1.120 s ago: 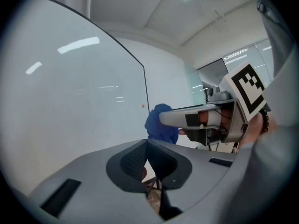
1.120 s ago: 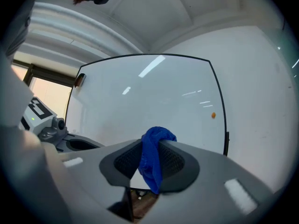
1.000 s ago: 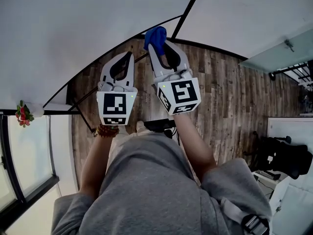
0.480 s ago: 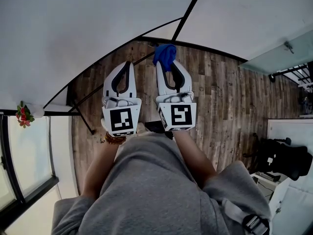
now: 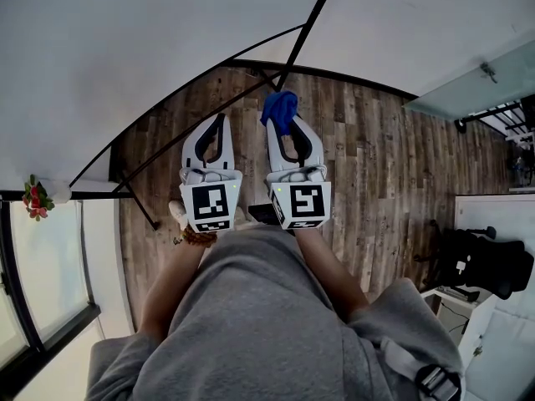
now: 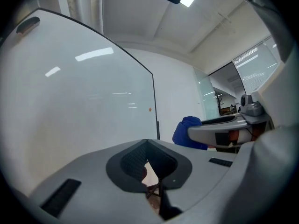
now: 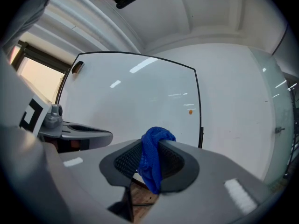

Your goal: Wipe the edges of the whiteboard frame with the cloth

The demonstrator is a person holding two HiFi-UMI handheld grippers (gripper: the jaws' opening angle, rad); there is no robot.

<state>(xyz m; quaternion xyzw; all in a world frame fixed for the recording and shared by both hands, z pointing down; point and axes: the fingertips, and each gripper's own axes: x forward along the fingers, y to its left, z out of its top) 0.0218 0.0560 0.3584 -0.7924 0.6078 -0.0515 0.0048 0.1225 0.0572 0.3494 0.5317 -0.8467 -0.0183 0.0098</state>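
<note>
The whiteboard [image 5: 125,48] fills the upper left of the head view, and its thin black frame [image 5: 209,69] runs along the bottom edge and up the right side. My right gripper [image 5: 280,111] is shut on a bunched blue cloth [image 5: 279,107] and held over the wooden floor, a little short of the frame's lower right corner. In the right gripper view the cloth [image 7: 153,160] hangs between the ribbed pads, with the whiteboard [image 7: 131,97] ahead. My left gripper [image 5: 219,122] sits just to the left, shut and empty. From the left gripper view the cloth [image 6: 189,132] shows at the right.
The whiteboard's black stand legs [image 5: 138,195] reach across the wooden floor [image 5: 376,165]. A small pot of red flowers [image 5: 36,197] sits by the window at the left. A black chair [image 5: 485,266] and white furniture stand at the right. A glass partition [image 5: 476,86] is at the upper right.
Both grippers have drawn back from the whiteboard toward the person. The cloth, which was up at the frame's lower edge, now hangs clear of it over the floor.
</note>
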